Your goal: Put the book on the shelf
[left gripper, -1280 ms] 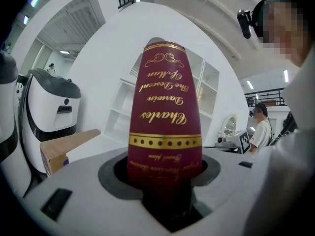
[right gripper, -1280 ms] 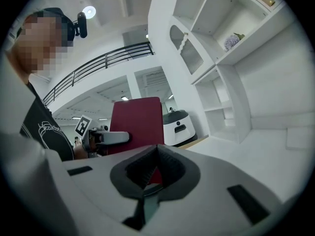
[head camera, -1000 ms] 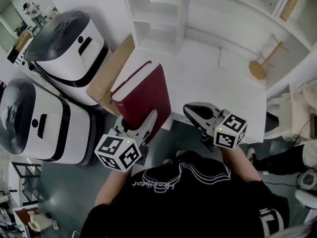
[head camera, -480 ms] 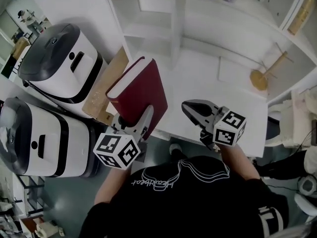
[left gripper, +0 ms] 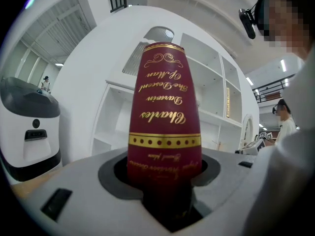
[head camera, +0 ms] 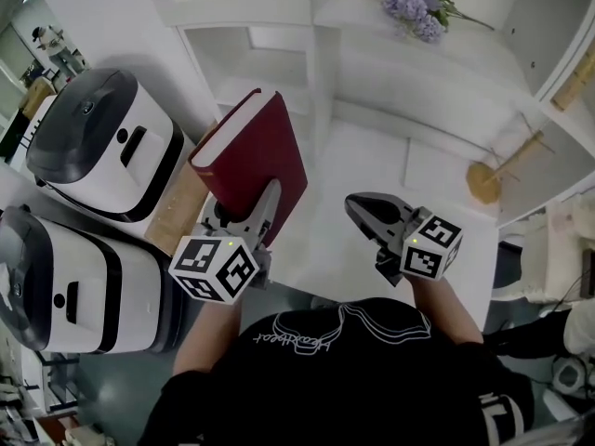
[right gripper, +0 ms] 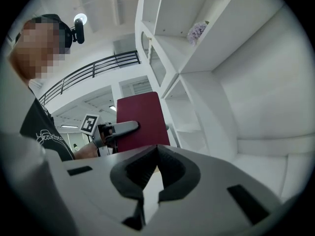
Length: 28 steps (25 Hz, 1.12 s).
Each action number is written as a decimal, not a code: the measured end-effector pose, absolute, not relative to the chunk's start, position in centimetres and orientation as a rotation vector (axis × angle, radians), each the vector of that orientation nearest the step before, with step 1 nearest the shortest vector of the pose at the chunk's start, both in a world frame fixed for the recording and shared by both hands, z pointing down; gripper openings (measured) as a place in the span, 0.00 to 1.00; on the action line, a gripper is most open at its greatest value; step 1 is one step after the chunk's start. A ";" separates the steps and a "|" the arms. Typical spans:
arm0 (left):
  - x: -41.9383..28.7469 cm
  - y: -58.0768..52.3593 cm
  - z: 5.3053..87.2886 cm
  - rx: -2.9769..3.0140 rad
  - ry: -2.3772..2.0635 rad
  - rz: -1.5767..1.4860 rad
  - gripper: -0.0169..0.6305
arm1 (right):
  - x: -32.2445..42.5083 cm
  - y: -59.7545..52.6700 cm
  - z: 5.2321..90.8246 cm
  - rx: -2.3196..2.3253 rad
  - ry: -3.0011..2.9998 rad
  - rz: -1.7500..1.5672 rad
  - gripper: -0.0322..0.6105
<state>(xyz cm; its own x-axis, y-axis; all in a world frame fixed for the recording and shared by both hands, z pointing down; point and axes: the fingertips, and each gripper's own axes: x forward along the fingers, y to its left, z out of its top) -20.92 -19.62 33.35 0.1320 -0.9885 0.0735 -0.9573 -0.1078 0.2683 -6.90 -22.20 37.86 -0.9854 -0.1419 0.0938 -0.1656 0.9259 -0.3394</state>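
Observation:
A thick dark red book (head camera: 253, 149) with gold lettering on its spine (left gripper: 165, 107) hangs in the air in front of the white shelf unit (head camera: 279, 49). My left gripper (head camera: 253, 204) is shut on its lower end, the jaws pressing both covers (left gripper: 165, 176). The book stands upright, spine towards the left gripper's camera. My right gripper (head camera: 367, 210) hovers to the right of the book over the white tabletop (head camera: 372, 161), its jaws shut with nothing in them (right gripper: 156, 150). The right gripper view shows the book (right gripper: 142, 114) and the left gripper (right gripper: 123, 128) to its left.
Two white-and-black machines (head camera: 102, 137) (head camera: 56, 268) stand at the left beside a brown wooden board (head camera: 172, 216). Purple flowers (head camera: 409, 3) lie on an upper shelf. A wooden stand (head camera: 488, 170) rests at the right of the tabletop. Open shelf compartments (right gripper: 197, 107) face the grippers.
Both grippers have moved towards the shelf, the left one carrying the book forward and slightly up. The shelf and flowers now fill more of the head view.

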 end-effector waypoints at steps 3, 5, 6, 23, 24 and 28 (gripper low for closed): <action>-21.4 -21.5 32.7 2.169 -1.968 -0.165 0.38 | -6.7 -23.3 37.6 0.241 -3.026 0.518 0.06; -21.9 -22.6 32.2 2.174 -2.022 -0.146 0.38 | -6.6 -23.8 37.5 0.247 -3.032 0.508 0.06; -22.2 -23.2 32.0 2.173 -2.047 -0.137 0.38 | -6.5 -23.9 37.4 0.253 -3.035 0.507 0.06; -25.7 -31.5 31.0 2.201 -2.079 -0.078 0.38 | -8.2 -27.8 35.8 0.432 -3.034 0.549 0.06; -25.8 -31.8 31.1 2.204 -2.081 -0.070 0.38 | -8.4 -28.0 35.9 0.436 -3.033 0.554 0.06; -26.3 -32.6 31.1 2.220 -2.086 -0.065 0.38 | -8.9 -28.5 36.1 0.459 -3.018 0.554 0.06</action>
<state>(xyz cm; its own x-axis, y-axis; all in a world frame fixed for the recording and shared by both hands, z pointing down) -26.28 -32.62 31.13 0.0640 -0.9974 0.0337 -0.9934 -0.0604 0.0976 -8.93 -28.50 36.12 -0.9554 -0.2810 0.0904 -0.2948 0.8924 -0.3417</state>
